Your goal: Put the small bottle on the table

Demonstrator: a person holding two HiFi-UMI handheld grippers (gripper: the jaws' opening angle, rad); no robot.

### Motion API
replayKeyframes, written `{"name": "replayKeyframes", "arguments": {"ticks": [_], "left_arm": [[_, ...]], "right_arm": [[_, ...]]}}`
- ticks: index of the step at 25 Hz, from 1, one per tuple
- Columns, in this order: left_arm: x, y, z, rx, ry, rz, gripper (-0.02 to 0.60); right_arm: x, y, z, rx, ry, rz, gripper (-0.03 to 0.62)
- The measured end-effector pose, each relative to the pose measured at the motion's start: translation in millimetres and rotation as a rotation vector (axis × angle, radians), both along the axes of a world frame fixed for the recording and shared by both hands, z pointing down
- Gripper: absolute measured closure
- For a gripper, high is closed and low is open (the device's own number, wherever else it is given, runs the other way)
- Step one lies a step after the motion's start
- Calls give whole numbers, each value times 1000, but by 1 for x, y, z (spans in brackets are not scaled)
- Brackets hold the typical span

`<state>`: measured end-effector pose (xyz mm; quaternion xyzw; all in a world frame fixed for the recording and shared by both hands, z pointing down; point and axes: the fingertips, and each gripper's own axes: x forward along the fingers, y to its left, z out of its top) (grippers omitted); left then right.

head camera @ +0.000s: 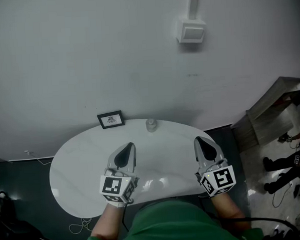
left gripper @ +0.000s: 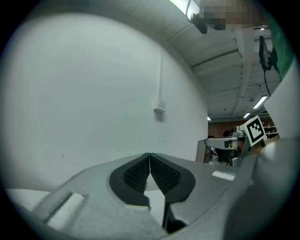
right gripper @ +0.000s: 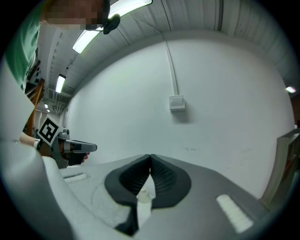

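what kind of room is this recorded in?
Probably a lab or workshop, not a home: a white table against a bare wall with a framed marker card, ceiling strip lights, and loose cables beside the table.

A white table (head camera: 82, 165) with a rounded, oval outline stands on a dark floor (head camera: 23, 199), its far edge close against a pale wall (head camera: 86, 55). Near the middle of that far edge a small bottle (head camera: 151, 124), clear and upright, rests on the tabletop, and just to its left, at the rim by the wall, is a small black-framed picture (head camera: 110, 119). A thin white cable (head camera: 78, 227) lies on the floor by the table's near left edge.
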<state>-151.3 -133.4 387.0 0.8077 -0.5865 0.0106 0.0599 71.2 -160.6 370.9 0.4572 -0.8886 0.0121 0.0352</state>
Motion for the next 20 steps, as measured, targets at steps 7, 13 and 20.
{"name": "replayKeyframes", "arguments": {"ticks": [7, 13, 20], "left_arm": [[-4, -6, 8, -9, 1, 6, 569], [-5, -14, 14, -16, -7, 14, 569], [-7, -20, 23, -38, -8, 15, 569]], "right_arm": [[-8, -2, 2, -4, 10, -11, 592], [-10, -8, 5, -12, 12, -3, 592], [-11, -13, 10, -24, 8, 7, 592]]}}
